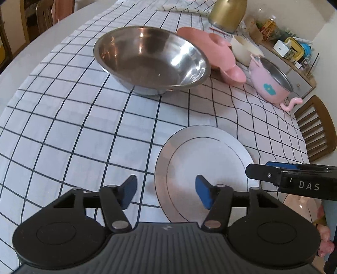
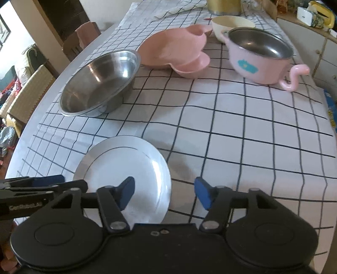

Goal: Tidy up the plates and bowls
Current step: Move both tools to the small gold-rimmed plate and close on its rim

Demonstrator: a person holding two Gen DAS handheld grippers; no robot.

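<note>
- The left gripper [image 1: 166, 192] has its blue fingers [image 1: 128, 190] apart and holds nothing; the right finger is above the near left part of the white plate [image 1: 202, 168], the left finger above the checked cloth [image 1: 73, 130].
- The right gripper [image 2: 164, 192] also has its fingers [image 2: 202, 192] apart and empty; here the left finger is over the white plate [image 2: 126, 168] and the right finger over the cloth.
- The plate lies flat on the counter, near both grippers, well apart from the other dishes.
- Farther back stands the steel bowl [image 1: 151, 59]; just behind it is the pink dish [image 1: 212, 54], then the cream bowl [image 1: 244, 49] and the pink pot [image 1: 271, 82] with a curled handle.
- Only the left wrist view shows the right gripper from the side, above the plate's right edge, and a wooden chair [image 1: 318, 128] beside the counter.
- Only the right wrist view shows the counter's bare left edge [image 2: 38, 101] and the chairs [image 2: 29, 99] beyond it.
- A gold vessel [image 1: 227, 12] stands at the far end.
</note>
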